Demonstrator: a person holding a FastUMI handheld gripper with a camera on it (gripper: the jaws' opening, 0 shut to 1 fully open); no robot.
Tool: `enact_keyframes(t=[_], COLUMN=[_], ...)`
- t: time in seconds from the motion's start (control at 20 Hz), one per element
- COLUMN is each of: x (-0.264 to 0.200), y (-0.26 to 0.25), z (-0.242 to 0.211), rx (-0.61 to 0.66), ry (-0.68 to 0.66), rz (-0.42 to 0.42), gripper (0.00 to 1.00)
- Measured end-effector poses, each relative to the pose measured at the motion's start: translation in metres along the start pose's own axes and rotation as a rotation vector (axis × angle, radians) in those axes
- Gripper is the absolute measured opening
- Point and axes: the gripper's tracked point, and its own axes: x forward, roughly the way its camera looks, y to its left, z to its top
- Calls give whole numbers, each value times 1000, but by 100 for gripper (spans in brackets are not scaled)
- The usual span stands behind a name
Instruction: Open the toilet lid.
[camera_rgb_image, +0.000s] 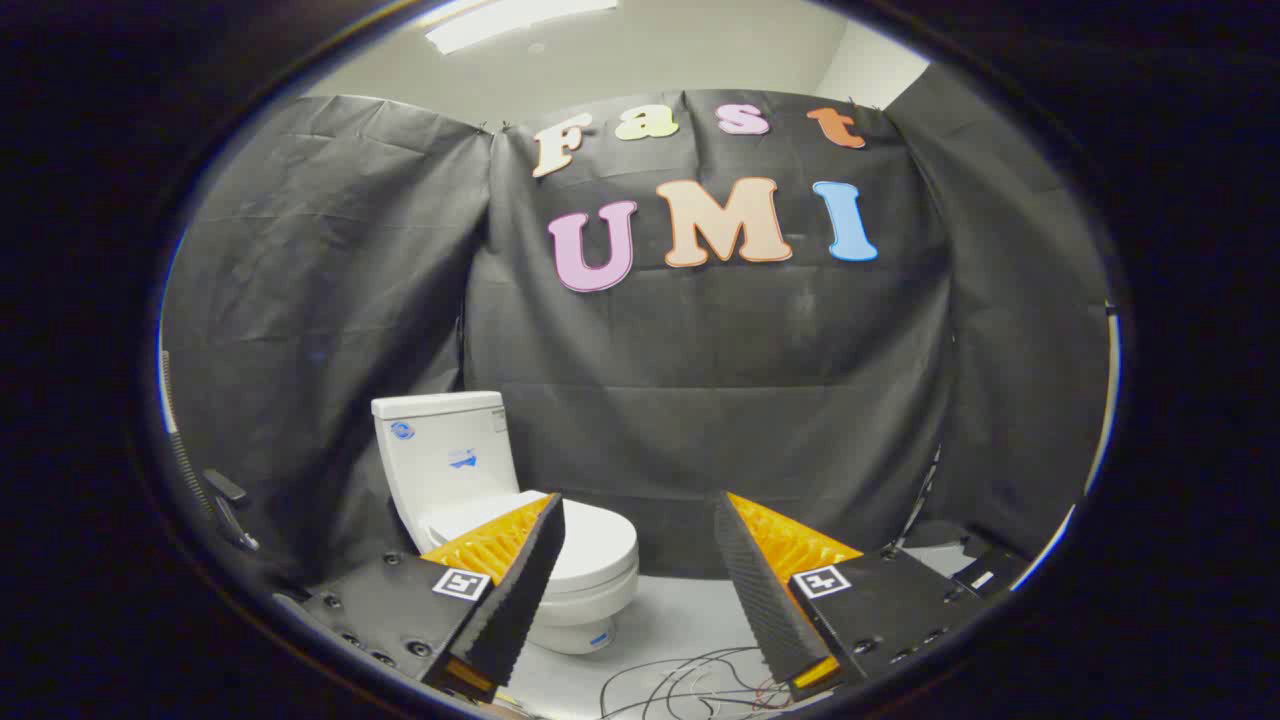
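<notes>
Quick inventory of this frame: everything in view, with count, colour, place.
White ceramic toilet: 1, white, beyond the left finger, against the black cloth wall.
Toilet lid: 1, white, down flat on the seat.
Thin loose cables: several, dark and red, on the pale floor between the fingers.
Black cloth wall: black, behind the toilet.
Ceiling light: 1, white, overhead.
Gripper: 1, fingers spread apart, holding nothing, short of the toilet.

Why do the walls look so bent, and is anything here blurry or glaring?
In the gripper view, the fisheye lens bows the cloth wall; a ceiling light glares bright overhead; the toilet, lid down, looks sharp just beyond the open tool, whose fingers hold nothing; the floor cables stay crisp.
</notes>
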Motion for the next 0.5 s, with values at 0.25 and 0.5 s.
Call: enact_keyframes(t=[0.25, 0.5], x=[1, 25], y=[0, 3], z=[0, -5], rx=[-1, 1], ry=[-1, 15], rz=[-1, 7], gripper=[93, 92])
